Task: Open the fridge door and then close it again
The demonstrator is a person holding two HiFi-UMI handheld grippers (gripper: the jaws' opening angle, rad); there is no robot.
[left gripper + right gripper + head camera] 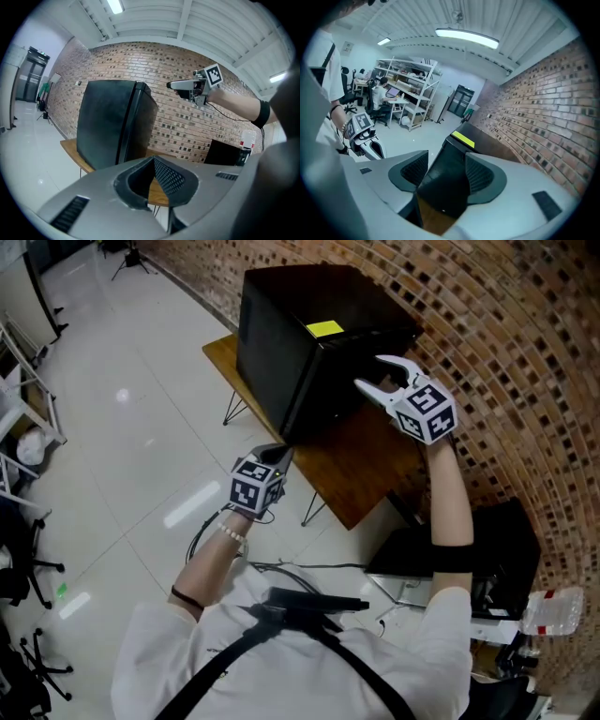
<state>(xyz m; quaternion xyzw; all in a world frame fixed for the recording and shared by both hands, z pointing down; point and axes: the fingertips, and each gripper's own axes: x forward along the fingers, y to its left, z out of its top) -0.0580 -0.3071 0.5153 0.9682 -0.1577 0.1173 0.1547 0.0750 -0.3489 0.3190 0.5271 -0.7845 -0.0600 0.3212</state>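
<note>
The small black box-shaped fridge (291, 329) stands on a brown wooden table with thin metal legs (361, 474), its back toward a red-brown brick wall (506, 324). A yellow rectangular label (324, 328) lies on the fridge's top, near its front edge. In the left gripper view the door sits flush against the fridge body, with only a thin seam showing down the front corner.

The right gripper (380, 379) hangs beside the fridge's upper corner on the wall side. Its two white jaws are spread wide and hold nothing. In the right gripper view the fridge's top edge and label show through the gap between the pads, and the left gripper view shows this gripper clear of the fridge, off to its side.

The left gripper (152, 163) has its jaws pressed together with nothing between them. It is held low in front of the fridge, near the table's front edge and apart from the door.

Out from the fridge, a glossy white tiled floor (122, 427) spreads on its door side. A black boxy object (497, 535) sits low by the wall, on the person's side of the table, and a clear plastic bottle (551, 611) stands just past it. Farther across the room from the fridge, white metal shelving (410, 89) stands with a seated person (383, 91) in front of it.
</note>
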